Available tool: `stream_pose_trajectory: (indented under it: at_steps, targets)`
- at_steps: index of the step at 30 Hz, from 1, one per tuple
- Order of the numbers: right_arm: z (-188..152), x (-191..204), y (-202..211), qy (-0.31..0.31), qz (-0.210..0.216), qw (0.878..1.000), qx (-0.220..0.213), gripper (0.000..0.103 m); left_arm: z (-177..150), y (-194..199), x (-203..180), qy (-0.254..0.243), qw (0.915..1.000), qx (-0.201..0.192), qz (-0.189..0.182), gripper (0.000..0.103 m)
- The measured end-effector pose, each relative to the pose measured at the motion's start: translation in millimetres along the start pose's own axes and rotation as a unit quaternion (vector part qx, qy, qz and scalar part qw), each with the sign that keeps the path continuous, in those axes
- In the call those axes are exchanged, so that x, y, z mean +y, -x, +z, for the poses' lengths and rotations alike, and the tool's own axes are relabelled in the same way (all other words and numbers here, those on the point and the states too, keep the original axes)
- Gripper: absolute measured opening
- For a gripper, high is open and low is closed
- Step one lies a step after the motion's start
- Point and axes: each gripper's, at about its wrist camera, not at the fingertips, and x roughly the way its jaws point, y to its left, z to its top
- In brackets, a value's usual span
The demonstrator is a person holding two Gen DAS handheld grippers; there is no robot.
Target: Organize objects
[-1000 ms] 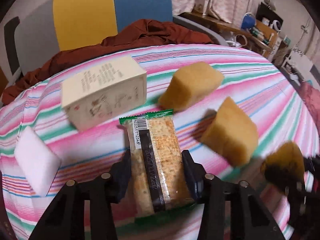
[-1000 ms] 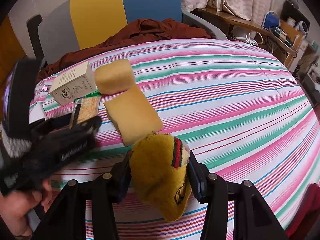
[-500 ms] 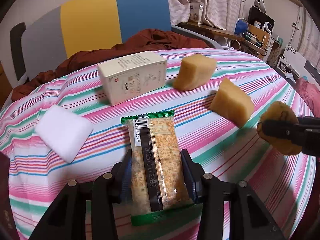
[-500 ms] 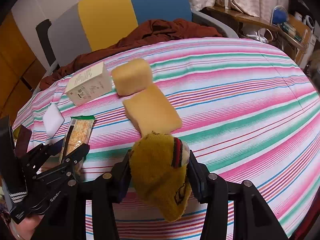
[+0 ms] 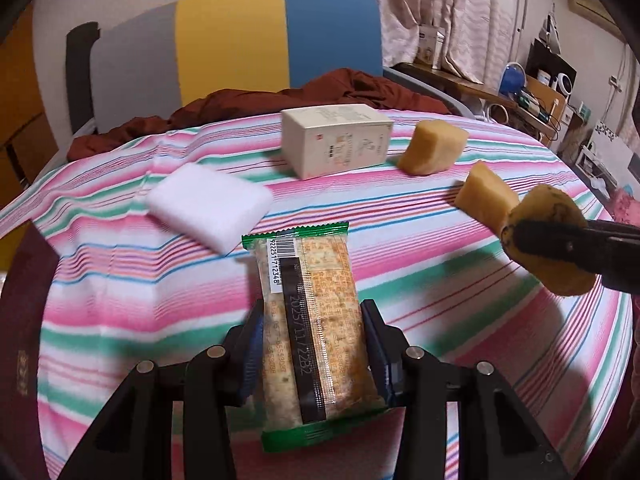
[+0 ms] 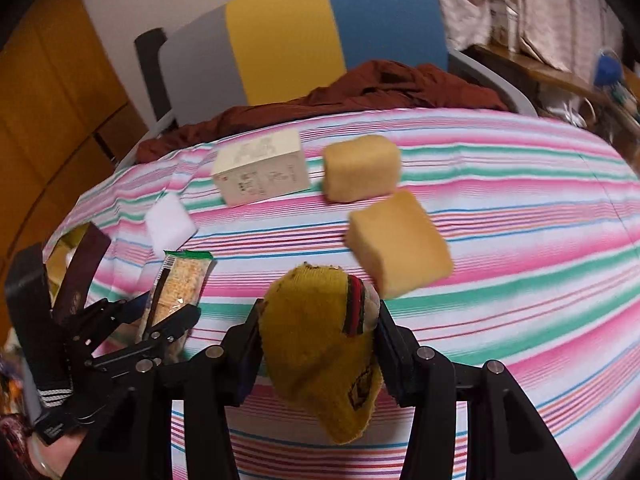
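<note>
My left gripper [image 5: 312, 344] is shut on a green-edged cracker packet [image 5: 316, 332], held above the striped cloth [image 5: 120, 280]. That packet [image 6: 178, 292] and the left gripper [image 6: 160, 320] also show at the lower left of the right wrist view. My right gripper [image 6: 318, 332] is shut on a rolled mustard-yellow sock [image 6: 320, 352] with a red and green band; the sock [image 5: 548, 240] appears at the right edge of the left wrist view. On the cloth lie a white foam pad [image 5: 208, 204], a cream carton [image 5: 336, 140] and two yellow sponges [image 5: 434, 146] [image 5: 486, 200].
A chair with a grey, yellow and blue back [image 5: 240, 48] stands behind the table with a rust-brown cloth [image 5: 280, 100] draped on it. A dark maroon booklet [image 5: 20, 320] lies at the left edge. Shelves with clutter [image 5: 540, 92] are at the far right.
Both grippers have drawn back toward the near left of the table with their loads. The carton, foam pad and sponges now sit farther off and more to the right in view.
</note>
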Motion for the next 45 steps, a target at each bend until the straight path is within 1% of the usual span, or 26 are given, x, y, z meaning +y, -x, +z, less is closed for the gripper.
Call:
stream_pose_trajectory:
  at_steps: [5, 14, 18, 24, 29, 32, 35, 38, 43, 45]
  targets:
    - [-4, 13, -4, 0.030, -0.003, 1.000, 0.000, 0.051, -11, 13, 11, 0.010, 0.9999, -0.001, 0.011, 0.045]
    - [-10, 31, -12, 0.074, -0.009, 0.997, -0.002, 0.051, -29, 44, 30, 0.008, 0.9994, -0.017, 0.029, 0.045]
    - [-13, 39, -13, 0.092, -0.010, 0.996, -0.003, 0.051, -31, 56, 42, 0.023, 0.9992, -0.020, 0.027, 0.045]
    - [-16, 52, -13, 0.122, -0.006, 0.992, -0.012, 0.051, -33, 77, 64, 0.045, 0.9979, -0.029, 0.037, 0.045]
    - [-21, 66, -14, 0.145, 0.006, 0.989, -0.020, 0.051, -35, 97, 87, 0.063, 0.9961, -0.040, 0.046, 0.045]
    - [-25, 78, -13, 0.164, 0.014, 0.986, -0.021, 0.051, -37, 109, 104, 0.076, 0.9948, -0.046, 0.050, 0.045]
    - [-29, 94, -11, 0.198, 0.014, 0.980, -0.021, 0.051, -39, 121, 124, 0.094, 0.9926, -0.052, 0.055, 0.045]
    - [-31, 110, -9, 0.210, 0.028, 0.977, -0.018, 0.051, -42, 130, 143, 0.112, 0.9901, -0.058, 0.061, 0.045]
    - [-32, 143, -5, 0.206, 0.069, 0.976, -0.019, 0.051, -49, 141, 180, 0.141, 0.9852, -0.062, 0.075, 0.045]
    - [-32, 163, -2, 0.210, 0.087, 0.973, -0.024, 0.051, -51, 144, 195, 0.151, 0.9830, -0.063, 0.083, 0.045]
